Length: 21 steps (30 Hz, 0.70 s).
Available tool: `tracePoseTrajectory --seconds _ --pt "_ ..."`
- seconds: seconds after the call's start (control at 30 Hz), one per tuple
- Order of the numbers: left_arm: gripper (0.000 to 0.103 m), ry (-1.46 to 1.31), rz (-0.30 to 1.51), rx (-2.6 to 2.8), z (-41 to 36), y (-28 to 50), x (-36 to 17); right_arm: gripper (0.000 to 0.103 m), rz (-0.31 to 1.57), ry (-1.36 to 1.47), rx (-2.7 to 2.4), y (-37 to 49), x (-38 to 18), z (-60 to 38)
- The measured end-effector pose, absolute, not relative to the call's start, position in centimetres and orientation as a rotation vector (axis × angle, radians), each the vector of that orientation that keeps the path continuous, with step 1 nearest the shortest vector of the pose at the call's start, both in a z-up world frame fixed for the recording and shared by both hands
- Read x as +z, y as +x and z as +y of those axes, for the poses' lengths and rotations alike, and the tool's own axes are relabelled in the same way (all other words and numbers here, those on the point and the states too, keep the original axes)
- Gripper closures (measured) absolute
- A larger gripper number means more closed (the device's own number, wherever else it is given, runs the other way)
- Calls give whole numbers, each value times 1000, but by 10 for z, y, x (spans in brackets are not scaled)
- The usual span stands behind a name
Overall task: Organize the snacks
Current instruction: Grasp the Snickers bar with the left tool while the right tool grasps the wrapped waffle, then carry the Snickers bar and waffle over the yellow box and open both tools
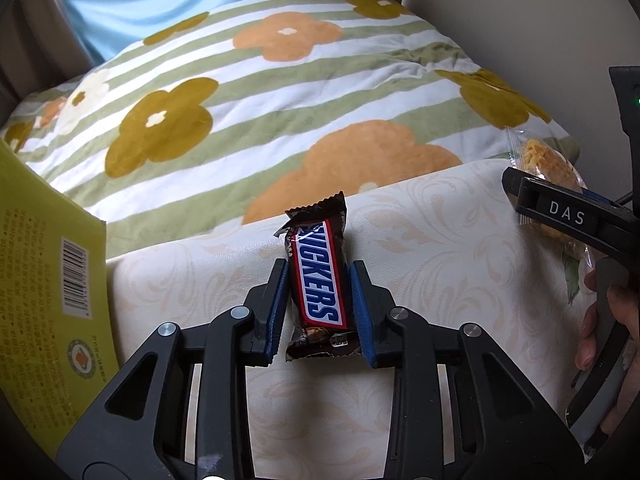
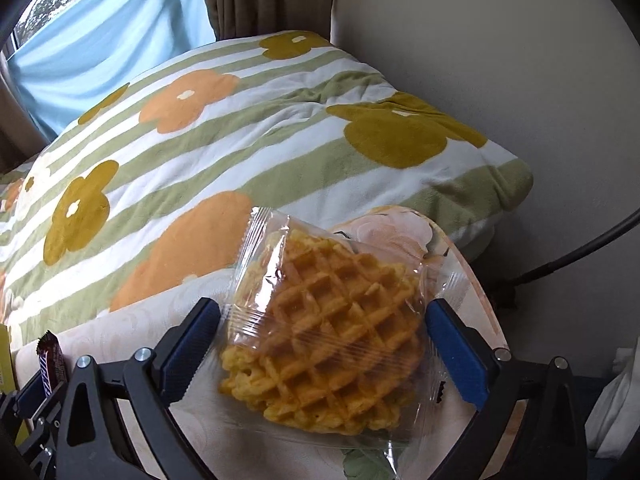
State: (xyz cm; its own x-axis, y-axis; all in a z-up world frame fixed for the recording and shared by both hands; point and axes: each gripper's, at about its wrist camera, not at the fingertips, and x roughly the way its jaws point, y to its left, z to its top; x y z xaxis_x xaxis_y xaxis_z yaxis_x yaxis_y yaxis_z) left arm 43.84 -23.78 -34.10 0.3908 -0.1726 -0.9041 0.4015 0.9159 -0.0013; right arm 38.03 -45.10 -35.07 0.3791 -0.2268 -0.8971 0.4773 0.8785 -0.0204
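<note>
Snickers bar (image 1: 318, 280): brown wrapper, blue lettering on white, red border. Waffle (image 2: 324, 344): golden-yellow grid pattern in a clear wrapper. Blanket (image 1: 256, 120): green and white stripes with orange, olive and cream flowers. Table (image 1: 440, 240): cream cloth with pale scroll pattern. Box (image 1: 44, 300): yellow-green, with barcode. Left gripper (image 1: 319, 276) and right gripper (image 2: 324, 312): black with blue pads. Curtain (image 2: 100, 40): light blue.

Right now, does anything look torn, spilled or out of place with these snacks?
Nothing spilled or torn. The Snickers sits straight between the left claw pads, wrapper sealed. The waffle packet is turned slightly askew between the right claw fingers, but the wrapper looks intact.
</note>
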Motion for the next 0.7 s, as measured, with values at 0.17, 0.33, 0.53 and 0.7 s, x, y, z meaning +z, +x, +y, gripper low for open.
tracePoseTrajectory --seconds 0.17,0.33,0.53,0.7 --pt "76 221 1119 -365 -236 438 -341 22 1080 218 -394 371 -344 -442" --pt "76 212 1123 -346 -231 437 -340 22 1069 223 -319 359 -340 -433" --pt "76 190 1102 -326 -227 433 -324 23 1064 234 -262 351 -329 -426" --pt "76 147 1057 -320 -227 426 -289 23 1001 220 -222 344 -298 -427"
